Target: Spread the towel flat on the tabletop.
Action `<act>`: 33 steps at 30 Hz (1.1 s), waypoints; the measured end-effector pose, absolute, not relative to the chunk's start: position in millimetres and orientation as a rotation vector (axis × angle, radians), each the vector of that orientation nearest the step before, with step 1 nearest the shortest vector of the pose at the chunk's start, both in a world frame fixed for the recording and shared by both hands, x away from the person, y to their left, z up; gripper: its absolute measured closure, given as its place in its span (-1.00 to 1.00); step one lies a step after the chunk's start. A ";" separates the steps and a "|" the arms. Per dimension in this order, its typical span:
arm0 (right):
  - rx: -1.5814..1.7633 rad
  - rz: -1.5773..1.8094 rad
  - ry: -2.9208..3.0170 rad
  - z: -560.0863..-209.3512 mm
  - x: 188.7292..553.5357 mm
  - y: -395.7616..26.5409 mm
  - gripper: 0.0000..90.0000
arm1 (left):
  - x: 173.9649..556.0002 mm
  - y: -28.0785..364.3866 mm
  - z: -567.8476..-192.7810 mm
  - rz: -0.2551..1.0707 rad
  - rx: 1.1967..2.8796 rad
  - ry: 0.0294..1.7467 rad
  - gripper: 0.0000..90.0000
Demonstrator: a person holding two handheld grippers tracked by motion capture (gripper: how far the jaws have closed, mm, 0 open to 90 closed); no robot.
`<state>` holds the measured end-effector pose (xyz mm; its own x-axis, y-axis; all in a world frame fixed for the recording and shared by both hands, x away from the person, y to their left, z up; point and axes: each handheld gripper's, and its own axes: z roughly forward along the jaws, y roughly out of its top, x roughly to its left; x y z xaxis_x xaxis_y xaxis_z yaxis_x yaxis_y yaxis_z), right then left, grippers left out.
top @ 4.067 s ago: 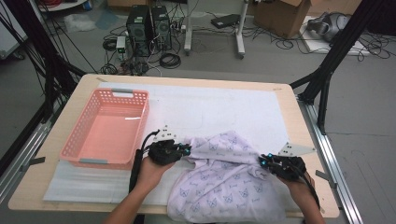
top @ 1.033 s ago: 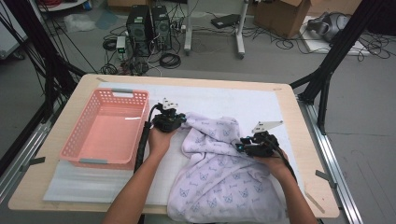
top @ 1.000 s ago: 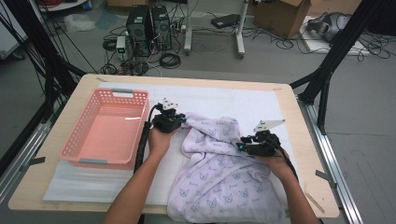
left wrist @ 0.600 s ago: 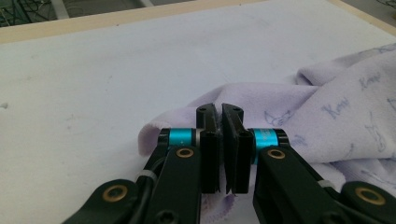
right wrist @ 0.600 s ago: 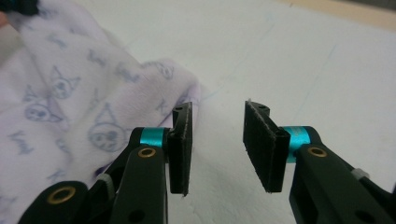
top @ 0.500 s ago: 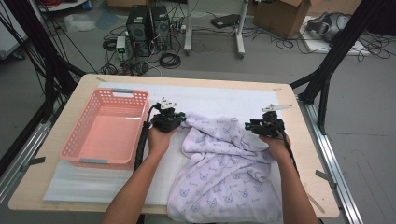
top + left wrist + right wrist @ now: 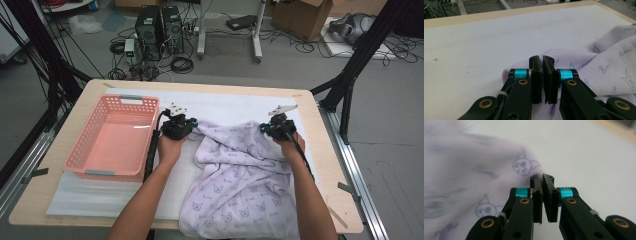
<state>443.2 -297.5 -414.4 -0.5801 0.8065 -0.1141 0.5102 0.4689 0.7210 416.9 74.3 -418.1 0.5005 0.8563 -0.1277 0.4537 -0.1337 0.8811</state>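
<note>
A lavender cloth (image 7: 240,170) printed with small cat faces lies rumpled on the white mat (image 7: 225,102), its near end hanging over the table's front edge. My left gripper (image 7: 191,125) is shut on the cloth's far left edge; in the left gripper view the fabric (image 7: 604,65) bunches around the closed jaws of the left gripper (image 7: 541,58). My right gripper (image 7: 264,128) sits at the cloth's far right edge. Its jaws have just been closing. In the right gripper view the right gripper (image 7: 542,177) stands shut with the cloth's edge (image 7: 474,170) pinched at its tips.
A pink plastic basket (image 7: 85,170) stands on the left part of the table, close to my left forearm. The mat lies bare beyond the cloth. The wooden table (image 7: 325,150) ends just right of my right hand. Cables and boxes lie on the floor beyond.
My right gripper has moved away from me and to the right along the cloth's far edge, and its jaws have closed there. The cloth's far edge is stretched wider. My left gripper has kept still.
</note>
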 end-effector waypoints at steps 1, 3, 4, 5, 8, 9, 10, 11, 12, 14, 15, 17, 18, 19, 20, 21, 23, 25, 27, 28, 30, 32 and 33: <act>1.114 0.868 2.215 -409.5 446.2 -303.2 0.92 | 417.4 74.6 -418.0 0.517 1.758 1.117 0.90; 1.152 0.822 2.089 -400.0 450.7 -314.8 0.92 | 418.9 75.2 -418.7 0.511 1.733 1.131 0.89; 1.174 0.822 2.029 -395.9 452.2 -320.2 0.92 | 419.5 74.6 -419.4 0.501 1.720 1.140 0.88; 1.201 0.820 1.973 -392.5 452.6 -324.3 0.91 | 419.8 72.4 -420.3 0.506 1.709 1.149 0.82; 1.271 0.766 1.833 -390.9 451.6 -332.1 0.80 | 419.7 65.6 -422.3 0.514 1.711 1.170 0.21; 1.311 0.786 1.828 -392.6 451.6 -334.8 0.67 | 419.1 64.3 -422.3 0.513 1.719 1.166 0.15; 1.343 0.811 1.842 -393.7 451.3 -337.2 0.55 | 418.0 63.4 -422.0 0.512 1.735 1.158 0.10; 1.349 0.826 1.854 -394.5 449.3 -338.4 0.49 | 417.4 63.3 -421.6 0.506 1.745 1.152 0.06; 1.341 0.844 1.856 -394.6 446.9 -339.0 0.49 | 416.6 63.0 -420.9 0.494 1.749 1.149 0.05; 1.332 0.901 1.865 -393.2 440.3 -340.8 0.44 | 414.2 62.0 -419.4 0.468 1.763 1.143 0.02; 1.332 0.925 1.866 -392.0 436.5 -341.0 0.43 | 413.0 61.2 -418.9 0.459 1.783 1.130 0.00; 1.314 0.970 1.894 -388.8 428.8 -341.7 0.41 | 410.0 58.3 -419.5 0.439 1.826 1.113 -0.02; 1.299 0.981 1.909 -387.0 424.2 -341.5 0.40 | 408.4 57.0 -420.4 0.436 1.846 1.104 -0.03; 1.287 0.998 1.919 -385.3 419.2 -341.8 0.40 | 407.0 55.5 -422.1 0.426 1.849 1.103 -0.03; 1.274 1.019 1.927 -383.8 413.7 -342.8 0.40 | 406.1 54.6 -424.3 0.411 1.863 1.100 -0.02; 1.263 1.035 1.938 -383.1 408.5 -343.8 0.40 | 405.8 52.6 -427.4 0.390 1.877 1.101 -0.01; 1.253 1.044 1.951 -382.3 397.5 -345.6 0.39 | 405.6 48.3 -434.2 0.352 1.928 1.102 -0.03; 1.240 1.061 1.965 -383.1 386.4 -348.7 0.39 | 405.5 42.4 -439.9 0.328 1.976 1.093 -0.06; 1.245 1.075 1.981 -383.7 376.0 -351.1 0.38 | 404.9 35.9 -444.1 0.319 2.001 1.078 -0.05; 1.228 1.092 1.982 -384.5 371.3 -352.8 0.38 | 403.3 32.2 -444.8 0.355 2.022 1.062 -0.03; 1.217 1.093 1.997 -386.6 364.2 -355.2 0.38 | 401.2 28.6 -444.3 0.386 2.061 1.008 0.37; 1.225 1.093 2.008 -390.0 360.0 -357.3 0.38 | 402.2 27.4 -442.9 0.398 2.071 1.013 0.87; 1.229 1.095 2.009 -392.6 359.1 -358.8 0.37 | 404.0 28.8 -441.6 0.460 2.078 1.029 0.89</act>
